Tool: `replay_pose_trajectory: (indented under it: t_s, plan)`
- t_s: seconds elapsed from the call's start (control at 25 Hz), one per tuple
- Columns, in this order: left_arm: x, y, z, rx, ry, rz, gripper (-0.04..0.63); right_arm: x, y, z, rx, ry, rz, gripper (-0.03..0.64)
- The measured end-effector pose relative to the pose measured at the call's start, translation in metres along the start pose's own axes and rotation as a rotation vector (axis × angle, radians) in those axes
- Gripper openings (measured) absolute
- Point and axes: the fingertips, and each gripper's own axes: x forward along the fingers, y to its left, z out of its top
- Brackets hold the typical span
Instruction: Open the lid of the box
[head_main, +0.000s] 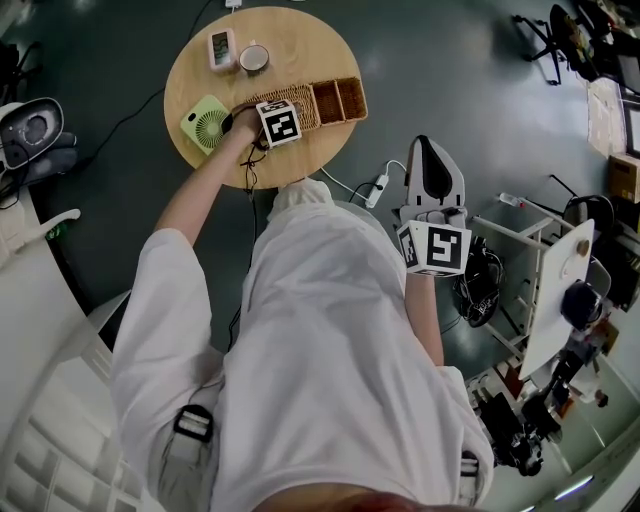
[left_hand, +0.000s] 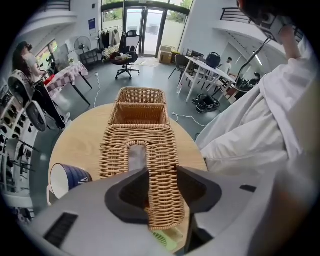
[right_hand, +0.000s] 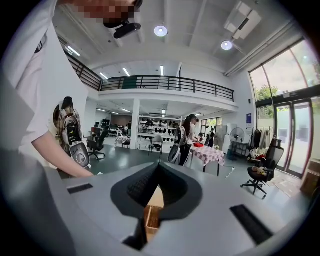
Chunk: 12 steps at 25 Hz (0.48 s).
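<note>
**A:** How are the left tongs (left_hand: 163, 169)?
**B:** I have them pinched on the wicker lid (left_hand: 122, 145). The box (left_hand: 140, 107) sits on the round bench (left_hand: 80, 145), beside the green fan (head_main: 205, 122).
**A:** And the right tongs (right_hand: 159, 167)?
**B:** Shut, empty, off the bench.

- Here's the lid (left_hand: 150, 165): tan woven wicker, rough and ribbed, same weave as the box (left_hand: 140, 91) behind.
- Now the table (head_main: 300, 40): pale wood, smooth, soft matt sheen.
- Left gripper (left_hand: 162, 171) and right gripper (right_hand: 157, 165): matt grey plastic shells; black pads (right_hand: 137, 187), finely dimpled, rubbery-looking.
- Fan (head_main: 205, 122): light green plastic, smooth.
- Cup (left_hand: 67, 177): glossy, navy outside, white inside.
- Shirt (head_main: 330, 330): white cloth, softly creased.
- And the floor (head_main: 450, 60): dark, smooth, faintly reflective.
</note>
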Motion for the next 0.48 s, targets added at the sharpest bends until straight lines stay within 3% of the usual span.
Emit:
replay_pose_trajectory:
  t_s: [0.08,0.28,0.48]
  plan:
    - [-0.001,0.000,0.000,-0.002,-0.007,0.003,0.184,0.000,-0.001,0.000,-0.001,-0.002,-0.005,-0.002]
    - [0.001,-0.005,-0.003,0.008,-0.001,0.008,0.282,0.002,-0.002,0.001,0.006,-0.003,0.000,-0.002]
    - [0.018,-0.004,-0.005,0.014,0.014,0.013,0.268,0.003,-0.003,0.000,0.003,0.000,-0.001,-0.002]
